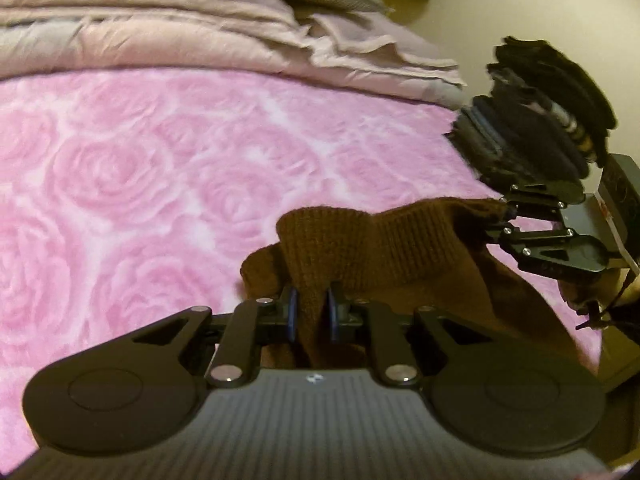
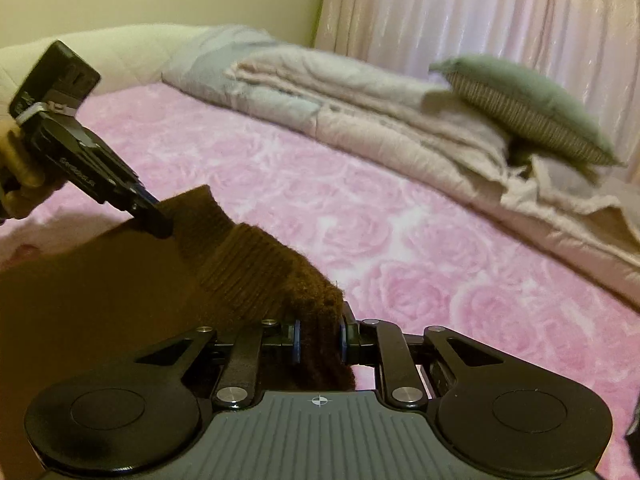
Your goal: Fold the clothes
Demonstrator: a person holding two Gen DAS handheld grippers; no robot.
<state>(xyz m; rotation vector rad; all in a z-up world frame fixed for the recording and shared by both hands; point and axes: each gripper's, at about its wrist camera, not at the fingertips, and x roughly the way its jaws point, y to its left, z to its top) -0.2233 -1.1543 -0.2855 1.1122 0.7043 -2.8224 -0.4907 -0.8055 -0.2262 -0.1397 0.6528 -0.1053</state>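
Note:
A brown knitted garment hangs between both grippers above a bed with a pink rose-patterned blanket. My left gripper is shut on one end of its ribbed hem. My right gripper is shut on the other end of the hem. The right gripper also shows at the right of the left wrist view, and the left gripper at the left of the right wrist view. The rest of the garment drapes down below them.
A folded beige quilt lies along the far side of the bed, with a grey-green pillow on it. A stack of dark folded clothes sits at the bed's right edge. Pale curtains hang behind.

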